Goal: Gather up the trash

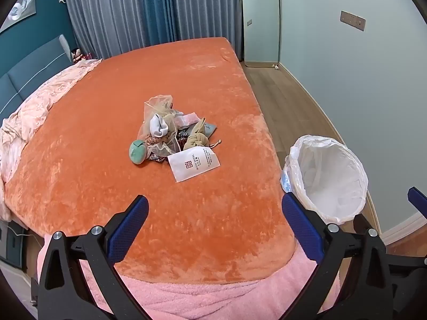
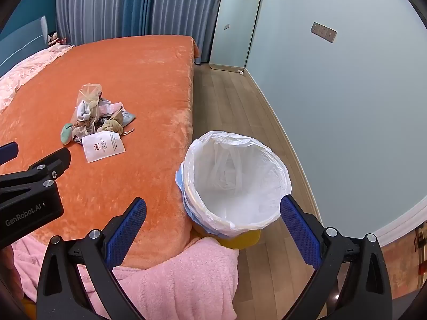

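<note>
A pile of trash (image 1: 170, 130) lies mid-bed on the orange blanket (image 1: 106, 146): a sheer mesh bag, a white sock, a tan knotted cloth, a green round item (image 1: 138, 151) and a white paper packet (image 1: 194, 162). The pile also shows in the right wrist view (image 2: 98, 117). A bin lined with a white bag (image 1: 328, 176) stands on the floor by the bed's right edge, and shows in the right wrist view (image 2: 234, 178). My left gripper (image 1: 214, 208) is open and empty above the bed's near end. My right gripper (image 2: 213, 210) is open and empty, just above the bin's near rim.
A pink fleece blanket (image 2: 173, 274) hangs over the bed's near edge. A pink quilt (image 1: 40, 106) lies along the left side by the headboard. Wooden floor (image 2: 240, 101) runs between the bed and the pale wall. Curtains and a mirror (image 2: 234, 24) stand at the far end.
</note>
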A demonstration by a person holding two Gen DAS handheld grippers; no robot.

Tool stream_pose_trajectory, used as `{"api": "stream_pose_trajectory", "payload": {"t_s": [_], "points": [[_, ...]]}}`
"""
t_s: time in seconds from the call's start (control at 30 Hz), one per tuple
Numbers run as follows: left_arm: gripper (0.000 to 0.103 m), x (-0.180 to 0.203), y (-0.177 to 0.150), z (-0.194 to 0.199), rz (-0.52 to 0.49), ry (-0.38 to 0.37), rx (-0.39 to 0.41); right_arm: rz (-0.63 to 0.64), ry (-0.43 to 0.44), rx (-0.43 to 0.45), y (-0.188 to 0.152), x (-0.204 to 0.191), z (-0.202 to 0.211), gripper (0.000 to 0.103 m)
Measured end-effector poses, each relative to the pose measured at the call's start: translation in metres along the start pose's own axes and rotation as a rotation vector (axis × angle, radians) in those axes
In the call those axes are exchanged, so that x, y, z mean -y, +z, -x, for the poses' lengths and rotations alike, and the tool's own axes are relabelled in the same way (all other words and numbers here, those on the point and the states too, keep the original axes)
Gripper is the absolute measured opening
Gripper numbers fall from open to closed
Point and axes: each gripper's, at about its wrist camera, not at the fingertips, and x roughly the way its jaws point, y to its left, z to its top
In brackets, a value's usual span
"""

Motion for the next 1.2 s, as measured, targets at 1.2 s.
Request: {"api": "stream_pose_trajectory", "payload": {"t_s": [1.2], "points": [[0.095, 0.003, 0.0025, -0.0008, -0.006, -0.009, 0.005, 0.001, -0.005, 0.004, 0.0022, 0.0011, 0.0029, 0.096]]}}
